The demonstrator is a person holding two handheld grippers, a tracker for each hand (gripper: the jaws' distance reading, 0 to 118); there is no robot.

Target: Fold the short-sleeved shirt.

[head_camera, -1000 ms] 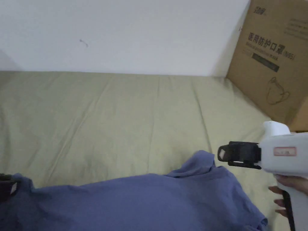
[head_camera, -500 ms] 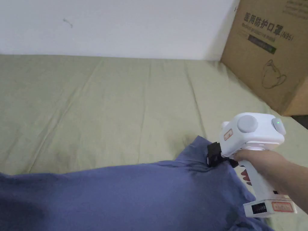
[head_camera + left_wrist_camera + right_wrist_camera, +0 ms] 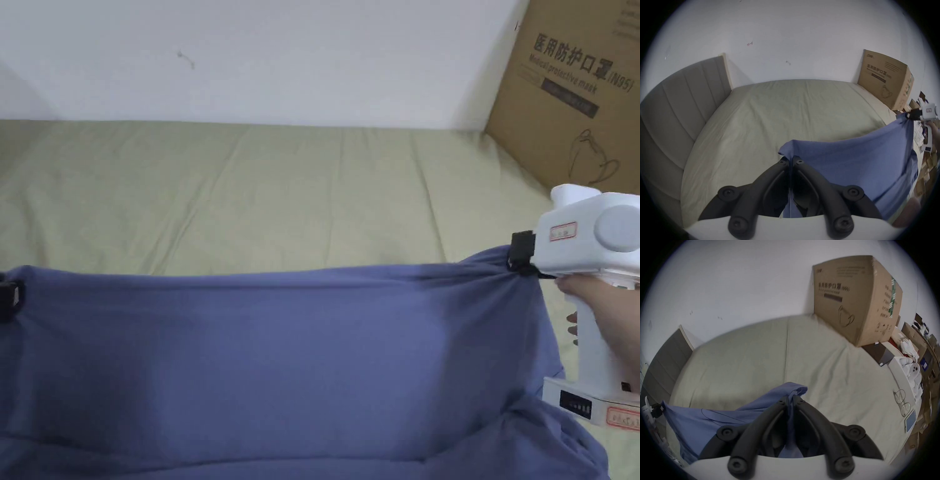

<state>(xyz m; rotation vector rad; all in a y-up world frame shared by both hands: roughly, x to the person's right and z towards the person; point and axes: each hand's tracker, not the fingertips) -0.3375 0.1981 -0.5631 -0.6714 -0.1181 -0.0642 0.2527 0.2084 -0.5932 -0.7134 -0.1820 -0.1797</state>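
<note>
I am working in a bedroom doubling as storage. A bed (image 3: 786,113) with a pale green sheet is taking up the room, its padded grey headboard (image 3: 680,100) standing against a white wall (image 3: 281,56). A large cardboard box (image 3: 855,300) is sitting on the bed's far corner, and more cartons (image 3: 927,170) are piling up beside the bed.

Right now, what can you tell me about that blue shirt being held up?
The shirt is a plain blue-purple garment of soft, thin-looking fabric. It hangs stretched wide above the green bed sheet, its top edge pulled nearly straight. The left gripper is shut on one corner and the right gripper on the other, cloth pinched between both jaws. Its lower part hangs in loose folds, bunching below the right gripper.
</note>
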